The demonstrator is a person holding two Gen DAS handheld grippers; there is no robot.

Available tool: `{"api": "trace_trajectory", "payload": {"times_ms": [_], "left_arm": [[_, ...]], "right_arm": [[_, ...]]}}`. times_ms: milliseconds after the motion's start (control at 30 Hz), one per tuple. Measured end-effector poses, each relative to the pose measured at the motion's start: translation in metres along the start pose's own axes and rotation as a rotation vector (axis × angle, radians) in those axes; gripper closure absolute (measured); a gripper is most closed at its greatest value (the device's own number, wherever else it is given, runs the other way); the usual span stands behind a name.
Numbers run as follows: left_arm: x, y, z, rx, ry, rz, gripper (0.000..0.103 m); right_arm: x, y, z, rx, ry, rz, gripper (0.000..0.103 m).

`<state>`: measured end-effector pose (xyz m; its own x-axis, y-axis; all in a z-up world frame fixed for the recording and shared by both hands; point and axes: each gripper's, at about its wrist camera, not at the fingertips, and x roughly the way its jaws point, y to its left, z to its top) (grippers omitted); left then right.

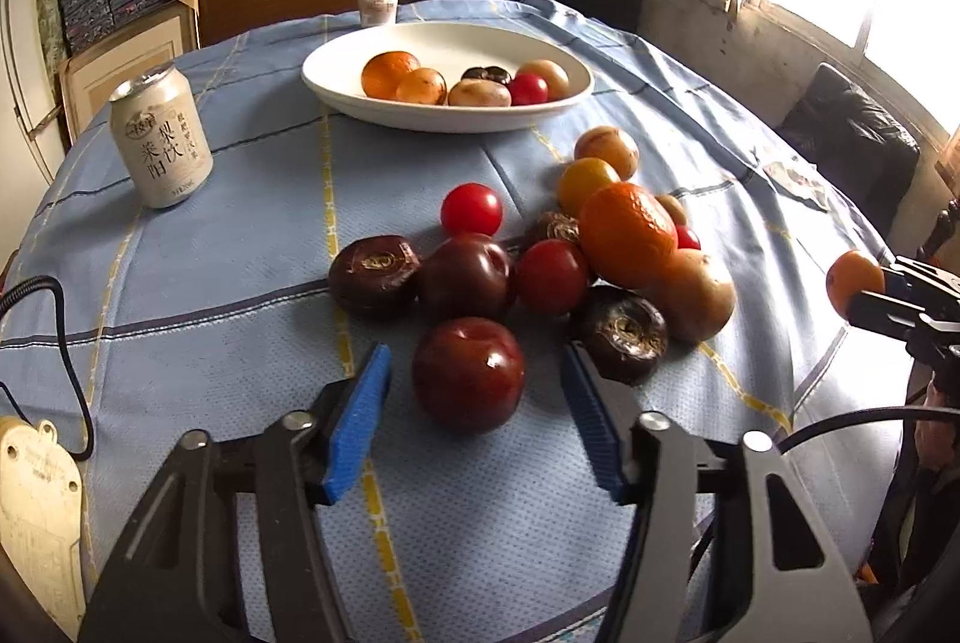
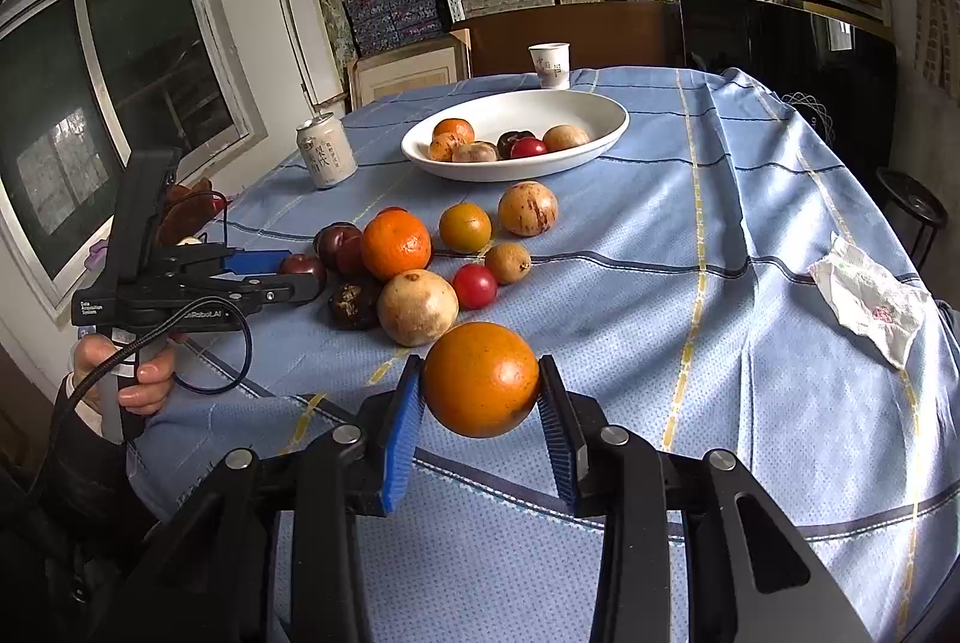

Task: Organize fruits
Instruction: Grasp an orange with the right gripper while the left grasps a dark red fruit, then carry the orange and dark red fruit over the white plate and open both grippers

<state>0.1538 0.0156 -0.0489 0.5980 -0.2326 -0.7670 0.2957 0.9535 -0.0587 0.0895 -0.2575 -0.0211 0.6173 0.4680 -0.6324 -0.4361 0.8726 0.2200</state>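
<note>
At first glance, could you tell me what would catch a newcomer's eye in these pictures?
The right claw grips a smooth orange fruit in the foreground, clear of the blue tablecloth. The left claw straddles a dark red plum at the near edge of a loose fruit pile, its pads not touching. Beyond the pile sits a white bowl already holding fruit.

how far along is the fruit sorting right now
Done: six fruits lie in the white bowl. In hand: the right gripper is shut on an orange; the left gripper straddles a dark plum, pads not touching. Left: about a dozen fruits piled on the tablecloth.
</note>
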Motion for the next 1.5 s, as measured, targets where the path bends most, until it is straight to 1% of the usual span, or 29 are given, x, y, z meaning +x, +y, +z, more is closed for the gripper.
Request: {"api": "trace_trajectory", "payload": {"times_ms": [167, 233, 300, 333, 433, 667, 833, 933, 967, 1000, 1100, 1167, 1200, 1267, 1333, 1367, 1500], "left_arm": [[0.006, 0.005, 0.000, -0.027, 0.036, -0.006, 0.052], [0.007, 0.008, 0.000, -0.039, 0.041, -0.021, 0.054], [0.009, 0.009, -0.001, -0.044, 0.048, -0.027, 0.057], [0.010, 0.009, -0.001, -0.044, 0.055, -0.029, 0.061], [0.011, 0.008, -0.001, -0.043, 0.058, -0.032, 0.065], [0.002, 0.010, 0.000, -0.055, 0.042, -0.035, 0.066], [-0.017, 0.013, 0.010, -0.046, 0.015, -0.062, 0.066], [-0.026, 0.020, 0.028, -0.049, 0.005, -0.095, 0.066], [-0.030, 0.024, 0.039, -0.051, 0.000, -0.100, 0.066], [-0.031, 0.026, 0.046, -0.051, -0.005, -0.098, 0.066], [-0.031, 0.034, 0.083, -0.040, -0.024, -0.088, 0.066], [-0.019, 0.040, 0.112, -0.036, -0.012, -0.102, 0.066], [-0.012, 0.043, 0.125, -0.038, -0.009, -0.084, 0.066], [0.009, 0.049, 0.155, -0.030, 0.006, -0.021, 0.066], [0.030, 0.054, 0.176, -0.038, 0.021, 0.001, 0.066], [0.044, 0.058, 0.188, -0.054, 0.036, 0.001, 0.066], [0.080, 0.065, 0.210, -0.078, 0.068, 0.022, 0.066]], "right_arm": [[0.001, 0.000, -0.001, 0.004, 0.000, 0.003, 0.065], [0.001, 0.000, -0.001, 0.002, 0.002, 0.001, 0.065], [0.001, 0.001, -0.001, 0.003, 0.002, 0.002, 0.065], [0.001, 0.001, -0.001, 0.004, 0.000, 0.001, 0.065], [0.000, 0.002, 0.000, 0.002, -0.002, 0.002, 0.065], [0.001, 0.007, 0.014, -0.030, -0.006, 0.012, 0.065], [0.008, 0.015, 0.043, -0.083, -0.023, 0.041, 0.065], [0.019, 0.017, 0.065, -0.097, -0.037, 0.070, 0.065], [0.023, 0.016, 0.073, -0.093, -0.042, 0.082, 0.065], [0.030, 0.014, 0.083, -0.078, -0.047, 0.095, 0.065], [0.055, 0.005, 0.111, -0.038, -0.039, 0.112, 0.065], [0.076, -0.002, 0.131, -0.019, -0.029, 0.097, 0.065], [0.083, -0.003, 0.137, -0.016, -0.028, 0.091, 0.065], [0.106, -0.010, 0.156, -0.006, -0.022, 0.075, 0.065], [0.124, -0.017, 0.166, 0.016, -0.011, 0.069, 0.065], [0.131, -0.020, 0.169, 0.029, -0.006, 0.072, 0.065], [0.160, -0.034, 0.178, 0.071, 0.014, 0.082, 0.065]]}}
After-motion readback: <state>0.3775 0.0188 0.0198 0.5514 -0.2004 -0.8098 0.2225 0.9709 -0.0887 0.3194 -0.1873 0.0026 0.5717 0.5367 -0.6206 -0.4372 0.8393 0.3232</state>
